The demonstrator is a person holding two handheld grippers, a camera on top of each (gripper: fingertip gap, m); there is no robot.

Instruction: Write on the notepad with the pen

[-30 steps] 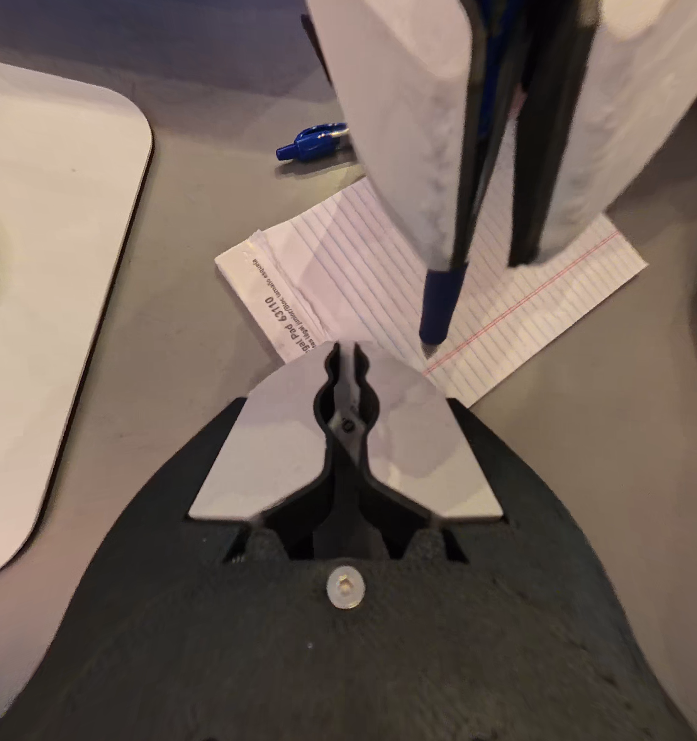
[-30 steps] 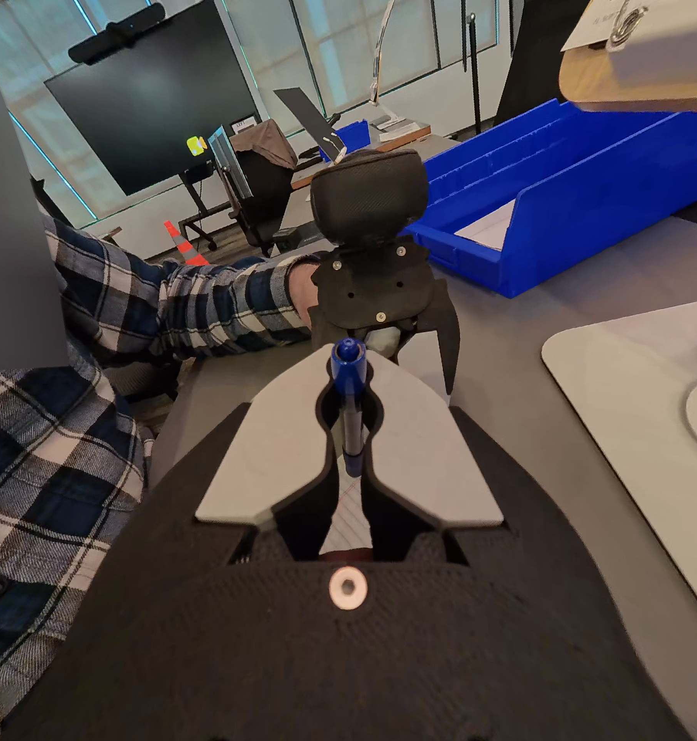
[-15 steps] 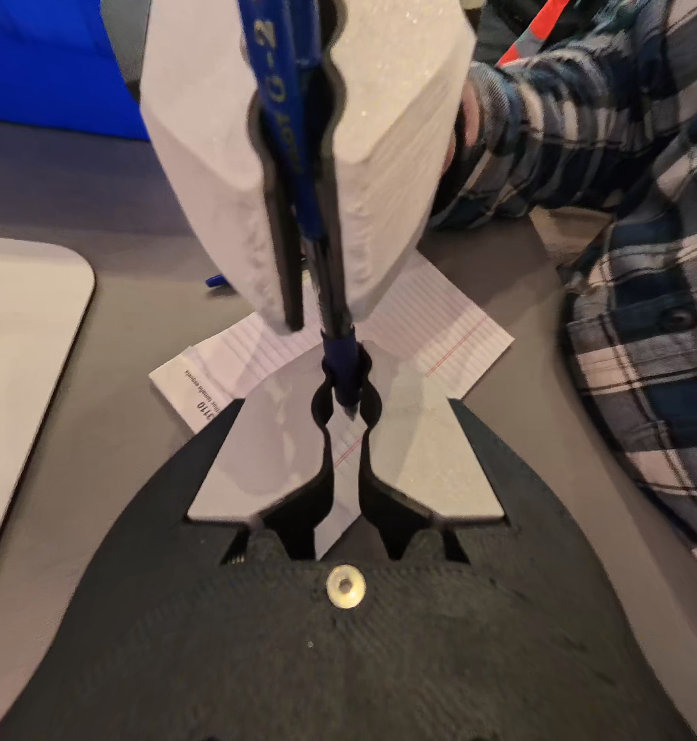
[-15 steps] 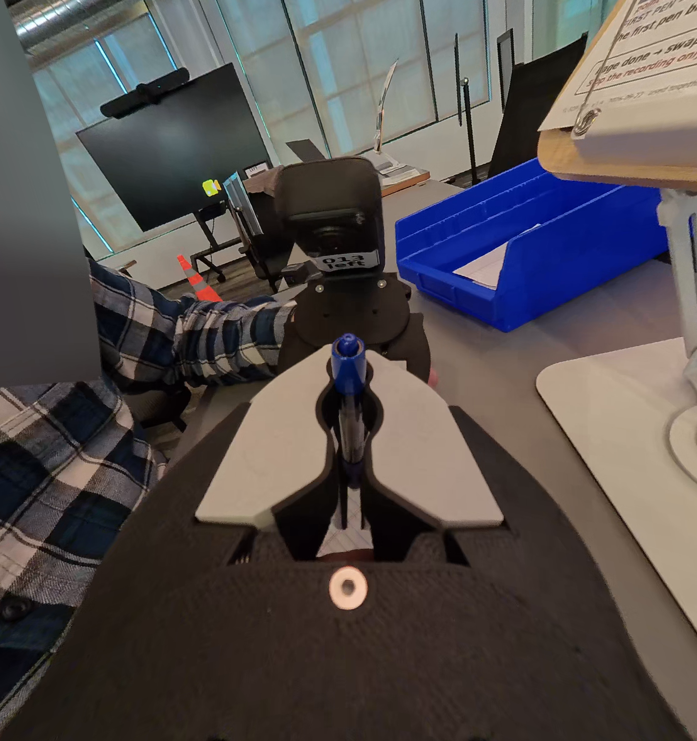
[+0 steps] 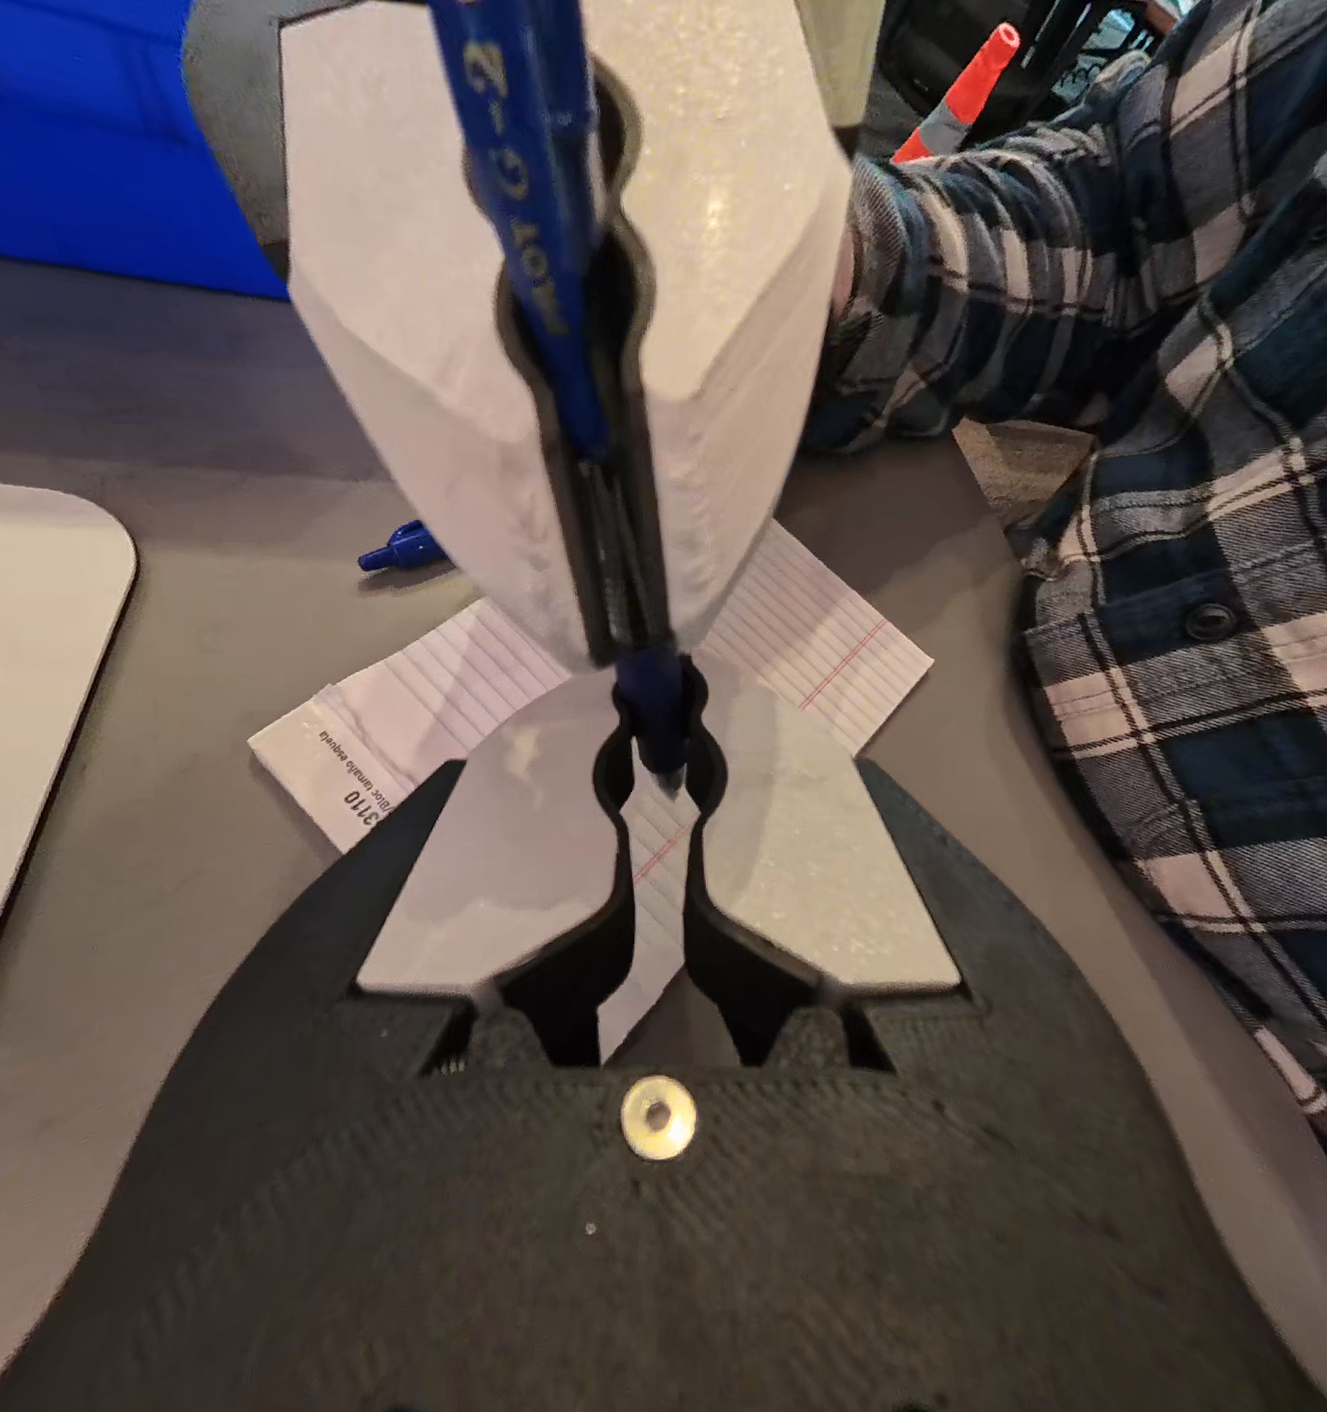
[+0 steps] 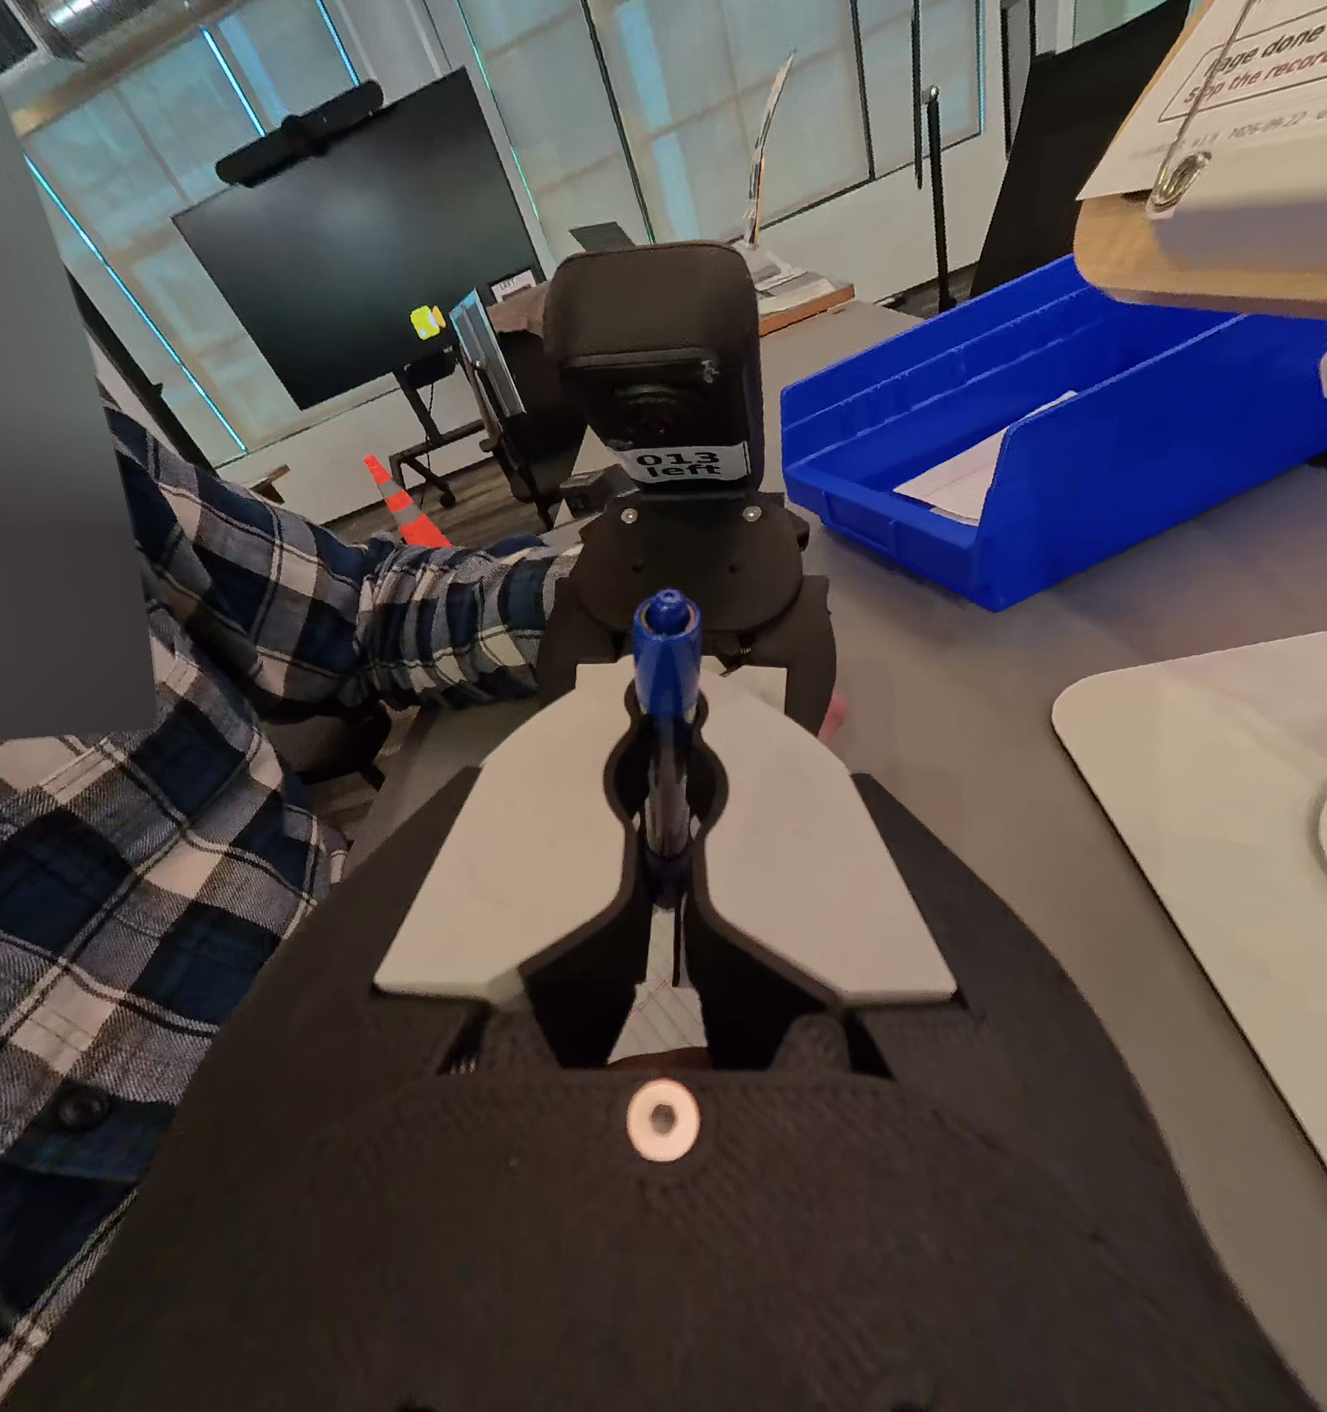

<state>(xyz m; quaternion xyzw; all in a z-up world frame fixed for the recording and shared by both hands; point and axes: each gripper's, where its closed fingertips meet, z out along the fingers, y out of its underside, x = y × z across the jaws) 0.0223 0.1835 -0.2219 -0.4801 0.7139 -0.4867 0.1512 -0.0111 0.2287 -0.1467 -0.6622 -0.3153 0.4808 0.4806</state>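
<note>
Since a second ago my left claw (image 5: 656,752) has come forward over the notepad (image 5: 813,634), and the pen tip, which then stood ahead of its fingertips, now sits between them. My right claw (image 6: 664,714) has kept its clamp on the pen throughout.

Right claw: narrow, both pads pressed on the barrel of the blue pen (image 6: 666,657). The pen stands steeply, capped end up, tip down. In the left wrist view this claw comes down from above, and the dark blue grip section emerges just below its fingertips.

Left claw: narrow. The pen's grip section (image 5: 656,710) lies in the notch between its two fingertips, with the metal point showing just below. I cannot tell whether the pads press on the pen or only flank it.

Notepad: white, ruled, with a red margin line. It lies flat on the grey counter (image 5: 186,688), turned cornerwise, directly beneath both claws. I cannot tell whether the point touches the paper.

Further out: a blue pen cap (image 5: 396,548) lies on the counter beyond the notepad. A white rounded board (image 5: 26,611) lies to one side. A blue bin (image 6: 1065,474) stands at the back of the counter. A plaid sleeve (image 6: 416,603) reaches to the left claw.
</note>
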